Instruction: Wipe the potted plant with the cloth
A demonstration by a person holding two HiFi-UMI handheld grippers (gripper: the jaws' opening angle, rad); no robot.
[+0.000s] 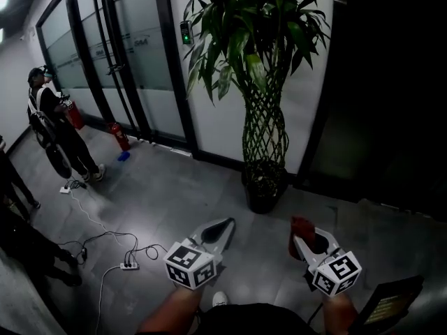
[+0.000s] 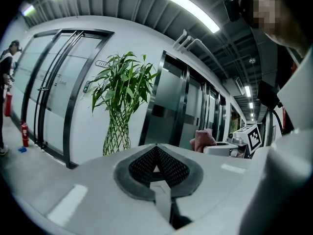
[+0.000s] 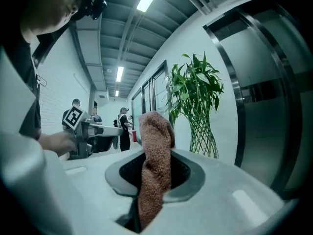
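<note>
Your right hand-held gripper [image 1: 311, 241] pinches the cloth [image 3: 155, 160], your left hand-held gripper [image 1: 227, 223] is closed on nothing, and the potted plant [image 1: 264, 96] stands well ahead by the wall [image 1: 218, 121], so all the wiping is yet to do.

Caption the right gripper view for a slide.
The right claw shut on the cloth, facing the plant.

The potted plant [image 1: 264, 128] stands upright in a dark pot on the grey floor [image 1: 174, 208] — braided lattice stems, long green leaves fanning out above. The cloth [image 3: 155, 155], reddish-brown terry, is bunched and pinched between the right tongs [image 1: 309, 241] — apart from the plant
</note>
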